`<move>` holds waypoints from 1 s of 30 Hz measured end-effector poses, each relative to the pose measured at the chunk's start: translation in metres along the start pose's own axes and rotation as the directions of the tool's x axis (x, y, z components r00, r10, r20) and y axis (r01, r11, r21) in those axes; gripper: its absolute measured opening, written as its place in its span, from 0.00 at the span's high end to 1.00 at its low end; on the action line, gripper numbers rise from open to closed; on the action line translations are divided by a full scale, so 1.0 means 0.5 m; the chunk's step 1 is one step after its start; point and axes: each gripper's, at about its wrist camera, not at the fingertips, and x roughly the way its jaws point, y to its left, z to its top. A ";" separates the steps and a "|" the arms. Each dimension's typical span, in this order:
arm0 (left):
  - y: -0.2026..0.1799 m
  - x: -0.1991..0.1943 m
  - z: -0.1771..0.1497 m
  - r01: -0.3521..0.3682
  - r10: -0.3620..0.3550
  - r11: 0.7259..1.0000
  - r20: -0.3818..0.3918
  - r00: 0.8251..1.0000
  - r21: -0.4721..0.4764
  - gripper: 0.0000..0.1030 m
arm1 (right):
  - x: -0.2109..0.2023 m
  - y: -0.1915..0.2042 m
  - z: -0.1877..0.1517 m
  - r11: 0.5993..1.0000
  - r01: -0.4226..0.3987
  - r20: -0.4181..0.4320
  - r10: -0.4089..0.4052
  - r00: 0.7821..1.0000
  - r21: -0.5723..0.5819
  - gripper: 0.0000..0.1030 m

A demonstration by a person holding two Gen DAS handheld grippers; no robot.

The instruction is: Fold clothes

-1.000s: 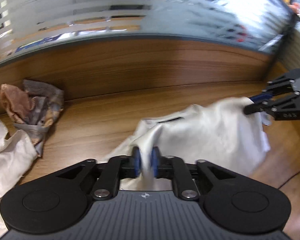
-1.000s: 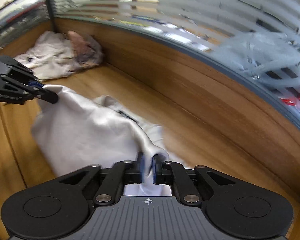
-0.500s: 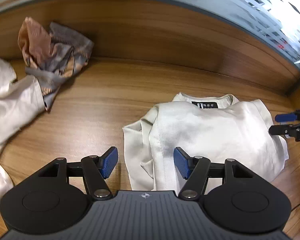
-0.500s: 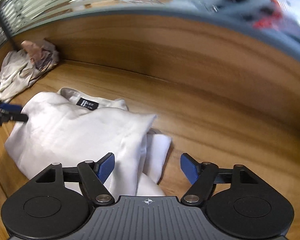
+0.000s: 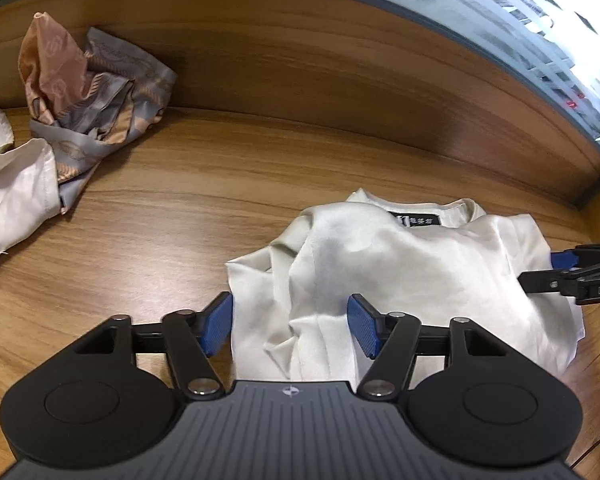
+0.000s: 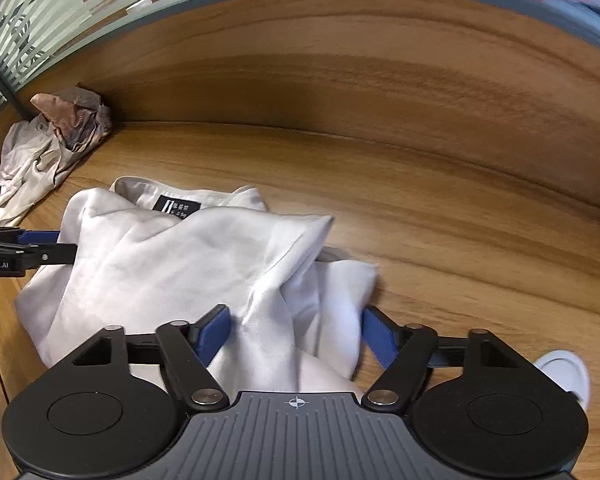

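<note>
A crumpled scarf [image 5: 96,108] and a pale garment [image 5: 12,192] lie far left on the wooden table [image 5: 180,216], then the left gripper [image 5: 290,328] and right gripper [image 6: 296,332], both spread wide, flank the white shirt [image 5: 400,276] (label up).

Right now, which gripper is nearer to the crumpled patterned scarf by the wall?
Left. The left gripper hangs open over the white shirt's scarf-side edge; the right gripper is open over its far edge, so the crumpled patterned scarf lies beyond the shirt.

Right gripper [image 6: 296,330], jaws spread wide, above white shirt [image 6: 188,256].
</note>
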 end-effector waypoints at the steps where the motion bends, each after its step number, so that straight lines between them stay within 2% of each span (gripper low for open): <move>1: -0.002 0.000 -0.002 0.017 -0.017 1.000 -0.001 1.000 -0.010 0.56 | 0.002 0.005 0.001 1.000 -0.007 0.005 0.007 1.000 -0.003 0.41; 3: -0.007 -0.003 -0.006 0.046 -0.046 0.998 0.001 0.999 -0.030 0.78 | 0.006 0.012 0.001 1.000 -0.031 0.002 0.031 1.000 0.002 0.75; 6: -0.016 -0.022 -0.006 0.049 -0.048 0.997 0.023 0.999 -0.061 0.87 | -0.003 0.021 -0.004 0.999 -0.038 0.021 0.038 0.999 0.019 0.87; 9: -0.025 -0.055 -0.002 0.052 -0.047 0.995 0.056 0.997 -0.084 0.88 | -0.038 0.036 -0.017 0.999 -0.024 0.063 0.022 0.998 0.030 0.90; 13: -0.058 -0.115 0.006 0.070 -0.066 0.997 0.097 0.993 -0.042 0.88 | -0.113 0.068 -0.054 0.997 -0.005 0.128 -0.004 0.992 0.071 0.91; 18: -0.116 -0.193 0.009 0.083 -0.092 0.995 0.162 0.982 0.058 0.89 | -0.205 0.108 -0.101 0.992 0.015 0.207 -0.040 0.978 0.123 0.91; 21: -0.158 -0.235 0.007 0.108 -0.136 0.982 0.181 0.974 0.152 0.89 | -0.261 0.132 -0.129 0.988 0.024 0.253 -0.063 0.965 0.154 0.92; 26: -0.232 -0.298 -0.013 0.193 -0.247 0.934 0.154 0.957 0.301 0.88 | -0.369 0.172 -0.219 0.963 0.069 0.318 -0.153 0.936 0.259 0.92; 30: -0.298 -0.337 -0.050 0.289 -0.351 0.859 0.075 0.933 0.422 0.88 | -0.458 0.203 -0.320 0.915 0.134 0.333 -0.271 0.903 0.381 0.92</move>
